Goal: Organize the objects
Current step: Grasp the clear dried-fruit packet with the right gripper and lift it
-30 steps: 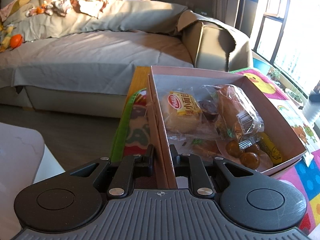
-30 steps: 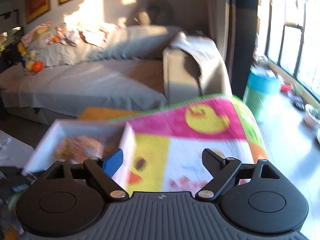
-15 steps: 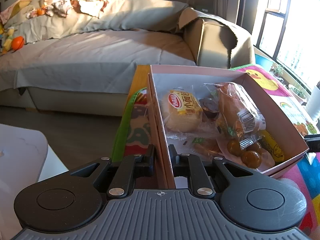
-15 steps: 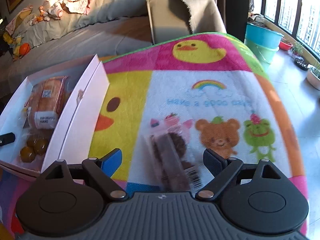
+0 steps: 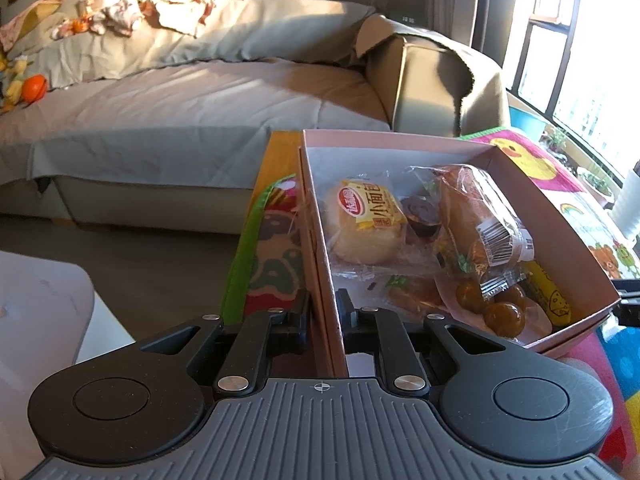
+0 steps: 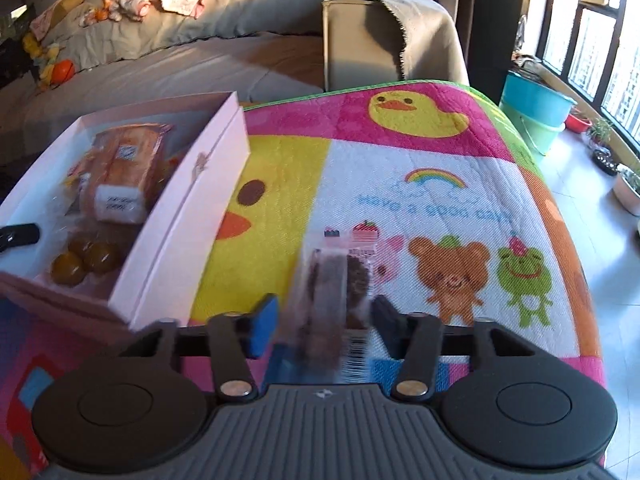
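Wrapped brownie [image 6: 326, 284] is lying on the mat [image 6: 440, 152], right gripper [image 6: 324, 316] jaws just closing around it, contact unclear. Left gripper [image 5: 322, 312] is clamping the pink box [image 5: 552, 224] wall

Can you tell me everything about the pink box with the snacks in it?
The pink box looks like thin cardboard, open on top, with straight walls and a pale inside. It sits on the colourful animal mat, by its left edge. Inside lie wrapped snacks: a round bun in a yellow-labelled wrapper, a long bread in clear wrap and some shiny brown balls. The left gripper is clamped on its near wall, one finger inside and one outside.
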